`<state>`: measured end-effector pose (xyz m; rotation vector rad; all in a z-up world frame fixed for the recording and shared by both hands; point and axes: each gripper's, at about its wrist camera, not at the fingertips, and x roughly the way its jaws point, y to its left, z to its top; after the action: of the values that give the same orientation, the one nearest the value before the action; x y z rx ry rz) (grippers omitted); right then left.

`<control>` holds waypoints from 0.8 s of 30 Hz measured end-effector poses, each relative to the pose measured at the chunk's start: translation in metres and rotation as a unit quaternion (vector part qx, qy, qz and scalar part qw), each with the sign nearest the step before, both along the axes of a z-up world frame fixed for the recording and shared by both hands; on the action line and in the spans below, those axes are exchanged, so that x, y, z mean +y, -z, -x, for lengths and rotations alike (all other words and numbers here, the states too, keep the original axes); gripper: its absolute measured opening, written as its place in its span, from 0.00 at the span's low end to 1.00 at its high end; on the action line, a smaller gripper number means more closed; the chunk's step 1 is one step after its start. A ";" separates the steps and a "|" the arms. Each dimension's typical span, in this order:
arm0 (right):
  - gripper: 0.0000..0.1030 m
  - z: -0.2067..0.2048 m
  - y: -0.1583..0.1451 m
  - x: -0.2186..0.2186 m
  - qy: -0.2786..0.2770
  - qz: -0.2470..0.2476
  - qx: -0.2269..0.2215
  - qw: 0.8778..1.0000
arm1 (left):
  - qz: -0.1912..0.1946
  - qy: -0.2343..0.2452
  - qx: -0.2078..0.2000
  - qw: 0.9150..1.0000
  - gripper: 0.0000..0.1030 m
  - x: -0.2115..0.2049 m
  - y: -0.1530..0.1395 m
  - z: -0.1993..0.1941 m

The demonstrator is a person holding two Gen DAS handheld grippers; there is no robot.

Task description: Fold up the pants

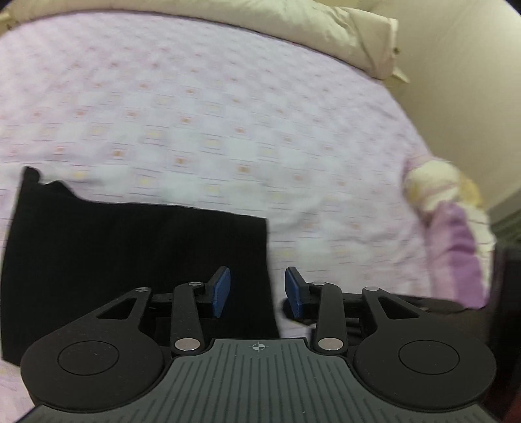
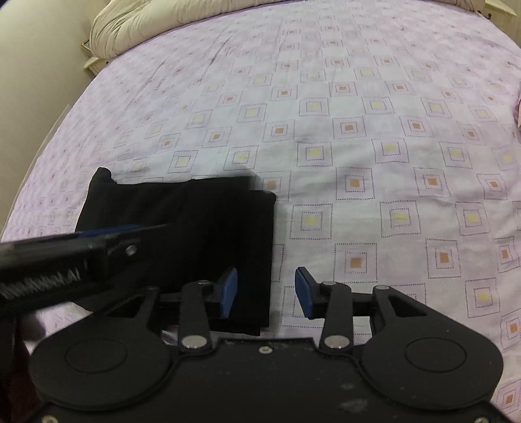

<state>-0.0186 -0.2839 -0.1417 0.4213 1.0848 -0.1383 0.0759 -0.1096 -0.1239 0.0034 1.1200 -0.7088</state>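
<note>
The black pants lie folded into a flat rectangle on the lilac patterned bedsheet. My left gripper hangs over the fold's right edge, its blue pads apart, gripping nothing. In the right wrist view the folded pants sit at the lower left. My right gripper stands open above their right edge, one pad over the cloth and one over the sheet. The left gripper reaches in from the left, blurred, low over the pants.
A cream pillow lies at the head of the bed, also seen as the pillow. A purple and yellow bundle of cloth hangs at the bed's right edge. A pale wall borders the bed.
</note>
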 end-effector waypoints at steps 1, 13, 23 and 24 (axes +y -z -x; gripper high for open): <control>0.42 0.001 -0.002 0.000 0.001 0.002 -0.001 1.000 | -0.003 -0.001 -0.014 1.000 0.35 -0.001 -0.004 0.001; 0.59 -0.023 0.011 0.014 0.020 -0.032 -0.024 0.999 | -0.104 -0.086 -0.063 0.989 0.37 0.123 -0.009 0.005; 0.22 -0.054 0.030 0.034 -0.002 0.018 0.039 0.999 | -0.173 -0.102 -0.050 0.978 0.40 0.199 0.015 0.020; 0.16 -0.056 0.024 0.034 -0.003 0.008 0.035 0.999 | -0.176 -0.093 -0.054 0.978 0.40 0.197 0.018 0.021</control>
<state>0.0369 -0.2500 -0.1658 0.4016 1.1527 -0.1573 0.0546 0.0876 -0.1416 0.2337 1.1134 -0.3335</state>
